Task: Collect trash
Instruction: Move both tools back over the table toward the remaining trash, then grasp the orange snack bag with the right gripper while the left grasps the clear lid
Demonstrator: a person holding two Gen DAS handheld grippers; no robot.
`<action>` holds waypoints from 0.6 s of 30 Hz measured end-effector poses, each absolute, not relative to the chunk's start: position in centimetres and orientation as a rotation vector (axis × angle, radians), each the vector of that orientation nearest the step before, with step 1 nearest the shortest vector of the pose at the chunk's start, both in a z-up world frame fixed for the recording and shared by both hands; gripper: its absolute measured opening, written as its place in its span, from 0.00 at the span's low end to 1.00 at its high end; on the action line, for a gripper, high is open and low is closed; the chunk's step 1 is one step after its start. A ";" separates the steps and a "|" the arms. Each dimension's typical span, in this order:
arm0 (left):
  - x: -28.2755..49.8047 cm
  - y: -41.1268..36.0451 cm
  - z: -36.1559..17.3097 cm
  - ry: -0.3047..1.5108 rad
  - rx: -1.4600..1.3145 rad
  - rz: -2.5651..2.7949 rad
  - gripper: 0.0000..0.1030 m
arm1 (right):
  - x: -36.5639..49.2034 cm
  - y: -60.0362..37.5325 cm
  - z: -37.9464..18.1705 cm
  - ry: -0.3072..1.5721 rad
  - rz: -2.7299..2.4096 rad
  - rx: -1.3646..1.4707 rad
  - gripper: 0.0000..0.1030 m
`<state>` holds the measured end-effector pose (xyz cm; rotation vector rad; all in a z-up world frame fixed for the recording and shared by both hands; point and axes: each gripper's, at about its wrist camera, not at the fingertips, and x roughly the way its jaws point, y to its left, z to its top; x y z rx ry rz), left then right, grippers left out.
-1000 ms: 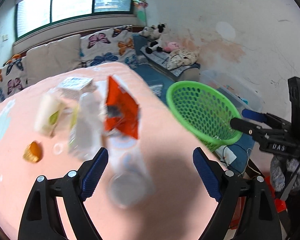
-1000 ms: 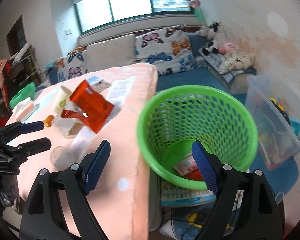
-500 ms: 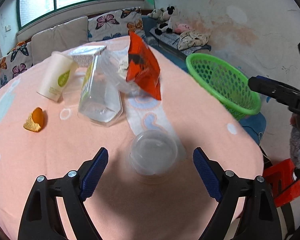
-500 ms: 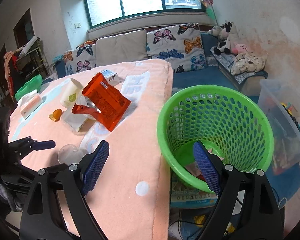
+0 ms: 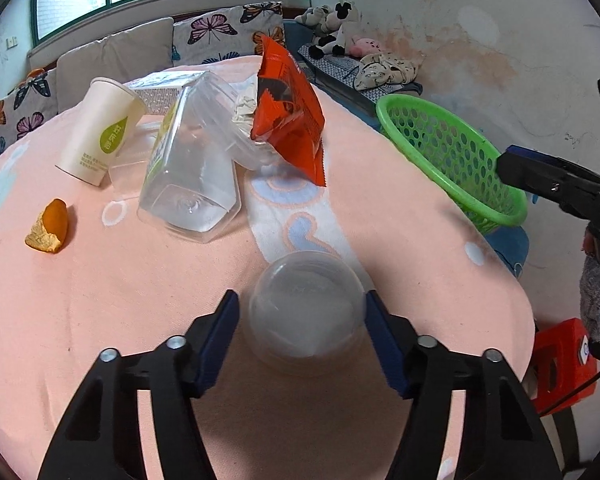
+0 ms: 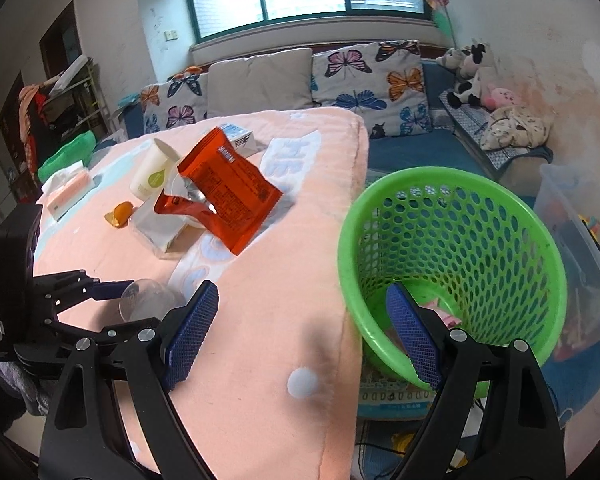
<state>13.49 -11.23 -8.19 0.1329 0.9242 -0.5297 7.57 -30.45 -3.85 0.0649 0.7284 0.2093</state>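
Left gripper (image 5: pixel 302 312): jaws have just been closing and now flank a clear plastic dome lid (image 5: pixel 305 306) resting on the peach table cover (image 5: pixel 100 280); both pads sit at its rim, though firm pressure cannot be confirmed. Right gripper (image 6: pixel 302 330): jaws wide, nothing between them, held over the table edge beside the green mesh basket (image 6: pixel 452 272), which contains some wrappers. Further back on the cover: clear plastic container (image 5: pixel 192 168), orange peel (image 5: pixel 49 227), orange-red snack bag (image 5: pixel 288 112), paper cup (image 5: pixel 100 134), small carton (image 5: pixel 162 88). Beyond, a cushioned sofa (image 6: pixel 300 76)
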 end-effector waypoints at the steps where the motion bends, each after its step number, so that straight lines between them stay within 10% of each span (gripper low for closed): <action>1: 13.4 -11.2 -8.1 0.920 0.136 -0.529 0.55 | 7.7 -30.3 -3.9 0.731 0.217 0.059 0.83; 18: 12.3 -6.9 -3.7 0.834 0.065 -0.487 0.55 | 13.5 -24.9 -4.0 0.735 0.483 -0.153 0.92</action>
